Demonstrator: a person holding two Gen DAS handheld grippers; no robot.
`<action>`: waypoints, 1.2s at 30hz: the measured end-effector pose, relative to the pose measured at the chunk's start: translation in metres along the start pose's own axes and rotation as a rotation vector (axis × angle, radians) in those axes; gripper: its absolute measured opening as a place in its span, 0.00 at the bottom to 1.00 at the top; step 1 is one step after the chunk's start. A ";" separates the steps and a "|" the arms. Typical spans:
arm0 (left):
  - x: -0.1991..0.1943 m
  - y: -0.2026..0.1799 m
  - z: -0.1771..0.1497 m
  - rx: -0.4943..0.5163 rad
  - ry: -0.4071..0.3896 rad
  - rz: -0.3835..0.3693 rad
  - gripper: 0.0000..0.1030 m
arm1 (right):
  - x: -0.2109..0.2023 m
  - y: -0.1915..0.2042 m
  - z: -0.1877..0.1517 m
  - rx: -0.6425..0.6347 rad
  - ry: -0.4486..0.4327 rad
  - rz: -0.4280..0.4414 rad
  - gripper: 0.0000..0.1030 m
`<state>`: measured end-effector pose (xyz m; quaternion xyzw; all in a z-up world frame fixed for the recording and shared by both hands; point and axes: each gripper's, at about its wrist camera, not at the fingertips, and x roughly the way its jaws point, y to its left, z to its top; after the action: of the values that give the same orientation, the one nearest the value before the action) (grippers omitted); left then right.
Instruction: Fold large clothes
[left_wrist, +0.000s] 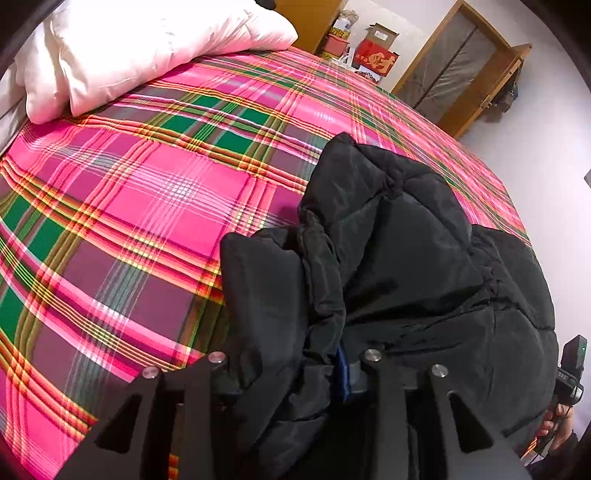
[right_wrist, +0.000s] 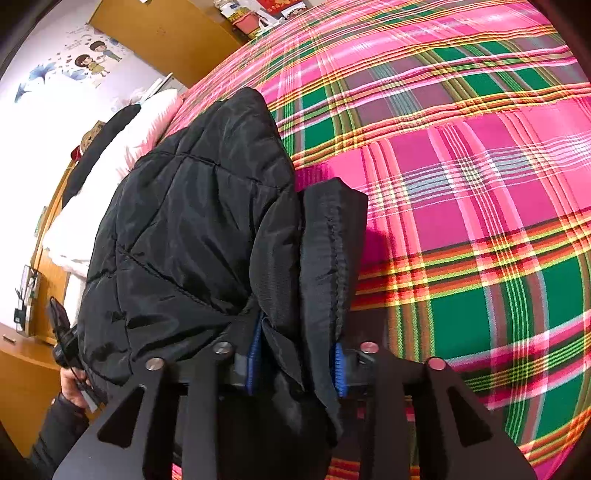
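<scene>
A black quilted puffer jacket (left_wrist: 406, 258) lies bunched on a bed with a pink, green and yellow plaid sheet (left_wrist: 147, 206). My left gripper (left_wrist: 291, 380) is shut on a thick fold of the jacket's near edge; the fabric hides most of its blue pads. In the right wrist view the same jacket (right_wrist: 192, 236) rises in a heap to the left, over the plaid sheet (right_wrist: 480, 184). My right gripper (right_wrist: 295, 369) is shut on another fold of the jacket, with fabric packed between its blue pads (right_wrist: 340, 369).
A white pillow (left_wrist: 140, 48) lies at the head of the bed. A wooden cabinet (left_wrist: 458, 70) and red boxes (left_wrist: 376, 55) stand past the far edge. The other hand-held gripper (left_wrist: 570, 373) shows at the right edge. A wooden headboard and desk (right_wrist: 26, 369) stand left.
</scene>
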<state>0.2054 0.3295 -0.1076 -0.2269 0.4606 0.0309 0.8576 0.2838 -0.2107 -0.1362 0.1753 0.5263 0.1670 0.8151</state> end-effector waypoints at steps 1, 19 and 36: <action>0.000 0.001 0.000 -0.007 -0.002 -0.002 0.39 | 0.001 -0.002 0.001 0.004 0.001 -0.005 0.40; -0.087 -0.017 0.023 -0.060 -0.182 0.017 0.51 | -0.086 0.071 -0.002 -0.195 -0.230 -0.162 0.57; 0.014 -0.119 0.016 0.263 -0.133 0.056 0.51 | 0.017 0.088 -0.006 -0.285 -0.166 -0.279 0.56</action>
<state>0.2573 0.2274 -0.0678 -0.0972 0.4091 0.0090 0.9073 0.2770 -0.1246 -0.1112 -0.0030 0.4474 0.1101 0.8875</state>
